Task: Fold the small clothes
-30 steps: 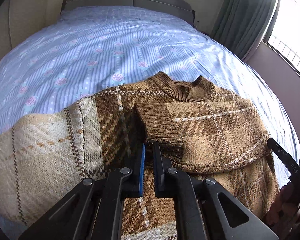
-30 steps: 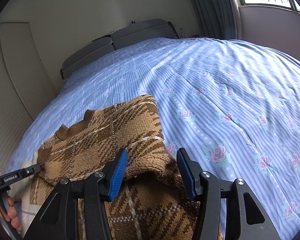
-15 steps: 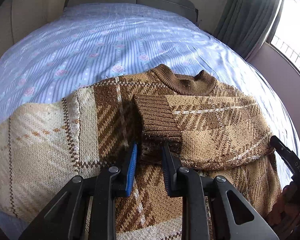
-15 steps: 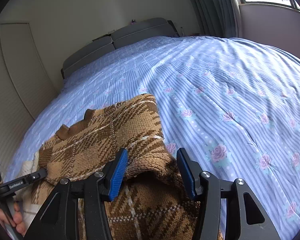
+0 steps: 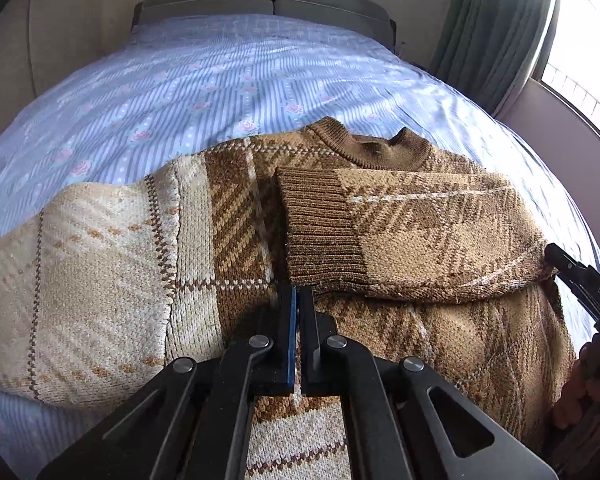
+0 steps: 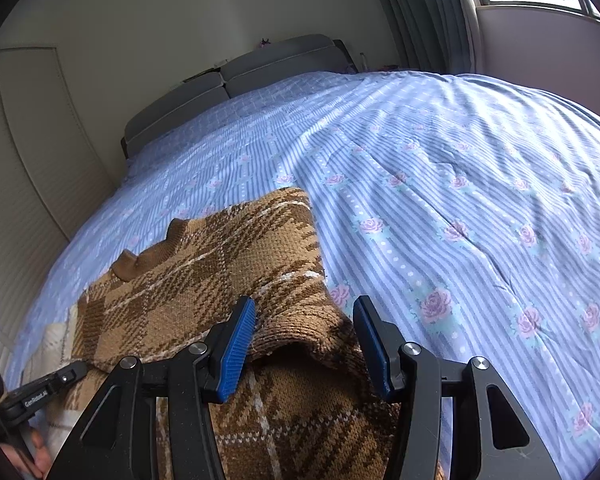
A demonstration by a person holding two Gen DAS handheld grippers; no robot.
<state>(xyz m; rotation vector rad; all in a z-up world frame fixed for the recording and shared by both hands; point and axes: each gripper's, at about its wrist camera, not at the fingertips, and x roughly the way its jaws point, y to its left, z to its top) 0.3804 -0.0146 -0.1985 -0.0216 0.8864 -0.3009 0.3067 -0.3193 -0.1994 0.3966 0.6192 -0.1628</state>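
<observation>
Bed (image 5: 228, 80): fills most of both views; covered by a blue striped sheet with pink roses; grey headboard (image 5: 268, 0) at the far end.
Curtain (image 5: 488, 36): grey-green, hangs beside the window on the right of the left wrist view.
Sweater (image 5: 440, 340): brown and tan plaid knit, lies flat on the near part of the bed, collar pointing toward the headboard. A cream-coloured section extends to the left.
Sleeve (image 5: 432, 236): folded across the sweater's chest, running from the right edge inward; its ribbed cuff (image 5: 320, 228) ends near the middle of the garment.
Left claw (image 5: 299, 304): clenched, the two fingers nearly touching with only a thin slit between; tips sit just below the cuff, over the sweater body. Whether any knit is pinched between them cannot be told.
Right claw (image 6: 304, 336): released, blue pads (image 6: 236, 348) spread wide apart, hovering above the folded edge of the sweater (image 6: 204, 292) at its right shoulder; the fabric fold sits between the fingers without visible contact.
</observation>
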